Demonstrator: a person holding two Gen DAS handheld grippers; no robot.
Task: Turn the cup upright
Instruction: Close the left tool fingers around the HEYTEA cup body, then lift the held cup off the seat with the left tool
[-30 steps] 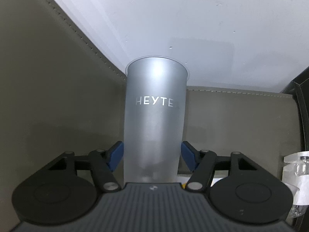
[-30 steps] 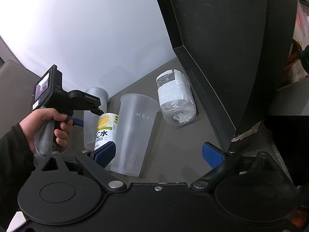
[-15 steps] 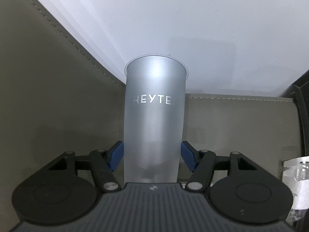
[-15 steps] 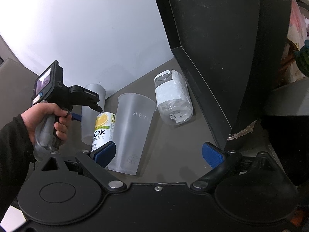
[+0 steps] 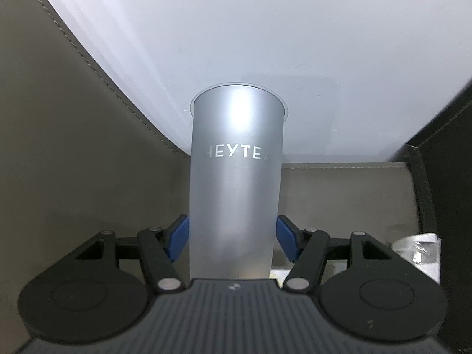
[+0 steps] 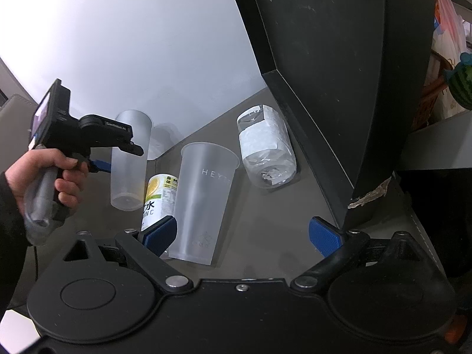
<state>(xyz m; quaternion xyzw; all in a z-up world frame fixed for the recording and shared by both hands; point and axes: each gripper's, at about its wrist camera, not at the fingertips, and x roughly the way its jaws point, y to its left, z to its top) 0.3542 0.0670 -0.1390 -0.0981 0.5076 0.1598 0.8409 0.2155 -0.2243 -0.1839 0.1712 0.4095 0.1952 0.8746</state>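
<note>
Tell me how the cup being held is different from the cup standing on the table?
The held cup is clamped in the left gripper and looks lifted off the table; the standing cup rests there untouched, beside the open right gripper. The standing cup looks bigger, being nearer. Both are frosted, upright, labelled HEYTEA.

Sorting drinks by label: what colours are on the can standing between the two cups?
White can with a yellow lemon picture; right wrist view.

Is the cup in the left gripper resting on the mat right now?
No, the held cup hangs clear above the mat, gripped by the left gripper.
</note>
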